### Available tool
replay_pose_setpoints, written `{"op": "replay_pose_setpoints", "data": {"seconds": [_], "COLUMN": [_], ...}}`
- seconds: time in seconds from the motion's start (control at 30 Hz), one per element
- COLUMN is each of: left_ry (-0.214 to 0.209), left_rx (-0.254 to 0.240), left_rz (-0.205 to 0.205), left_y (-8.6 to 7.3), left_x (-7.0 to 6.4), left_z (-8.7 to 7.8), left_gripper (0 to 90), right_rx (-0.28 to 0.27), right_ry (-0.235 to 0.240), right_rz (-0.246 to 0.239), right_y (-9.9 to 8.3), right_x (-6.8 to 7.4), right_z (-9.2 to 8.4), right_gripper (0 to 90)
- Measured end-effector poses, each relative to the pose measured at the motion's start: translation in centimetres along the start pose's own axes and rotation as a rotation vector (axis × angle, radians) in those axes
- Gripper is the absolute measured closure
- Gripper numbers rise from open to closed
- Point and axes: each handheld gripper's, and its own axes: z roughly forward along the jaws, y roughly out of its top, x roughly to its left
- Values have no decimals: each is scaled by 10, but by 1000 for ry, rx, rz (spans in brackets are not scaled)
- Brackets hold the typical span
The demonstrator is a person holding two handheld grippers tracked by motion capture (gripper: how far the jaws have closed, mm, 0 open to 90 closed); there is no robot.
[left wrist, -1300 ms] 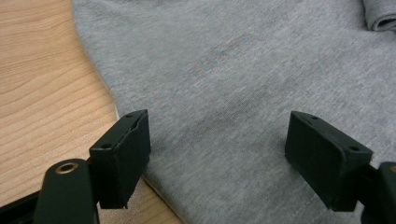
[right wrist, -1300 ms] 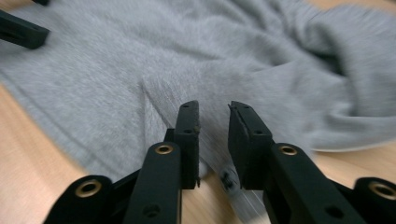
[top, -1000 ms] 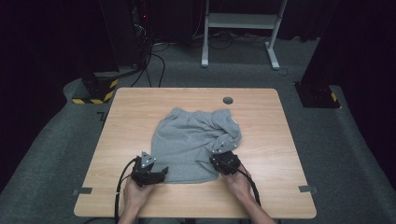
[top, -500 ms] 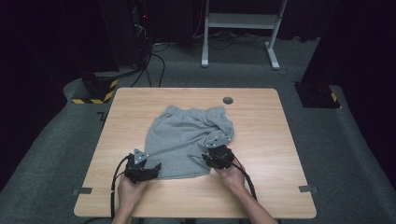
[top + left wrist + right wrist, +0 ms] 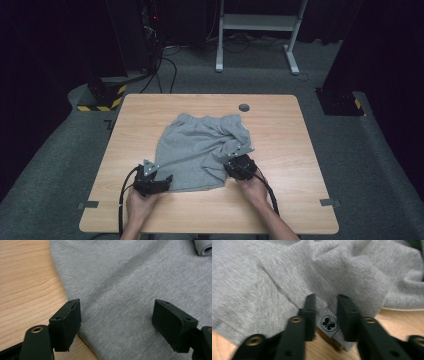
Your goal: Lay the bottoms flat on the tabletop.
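A pair of grey shorts (image 5: 195,150) lies spread on the wooden table (image 5: 280,130), waistband at the far side. My left gripper (image 5: 167,178) sits at the near left hem. In the left gripper view its jaws stand wide open (image 5: 116,315) over the flat grey cloth (image 5: 125,285), with its edge beside the left jaw. My right gripper (image 5: 228,168) is at the rumpled near right leg. Its jaws (image 5: 325,300) have just been closing. They stand a little apart around a folded hem (image 5: 352,277) with a white butterfly label (image 5: 327,323) between them.
A small dark grommet (image 5: 244,107) sits in the table's far side. Bare wood lies right of the shorts and along the near edge. Beyond the table are a white desk frame (image 5: 255,22), cables and a black-and-yellow striped base (image 5: 102,97) on grey carpet.
Both hands stay almost where they were. The shorts' bunched right leg has settled lower and flatter, and the cloth has shifted slightly to the left.
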Motion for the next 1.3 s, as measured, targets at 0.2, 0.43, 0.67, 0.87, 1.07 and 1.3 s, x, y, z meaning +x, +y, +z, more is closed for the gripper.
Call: {"op": "replay_pose_setpoints", "data": {"seconds": [0.2,0.43,0.67,0.87,1.07,1.3], "left_ry": [0,0,0,2,3,4], "left_rx": [0,0,1,-1,-2,-1], "left_rz": [-1,-2,-3,-5,-6,-6], "left_y": [0,0,0,0,0,0], "left_x": [0,0,0,0,0,0], "left_z": [0,0,0,0,0,0], "left_gripper": [236,238,241,243,246,246], "right_rx": [9,-22,-33,-21,11,-16], "right_ry": [6,8,-7,-46,-61,-82], "right_rz": [-45,-53,-57,-39,16,40], "right_y": [1,1,-11,-35,-60,-65], "right_x": [1,0,-7,-17,-30,-30], "right_z": [-3,-22,-52,-73,-80,-81], "right_gripper": [849,857,856,855,850,775]}}
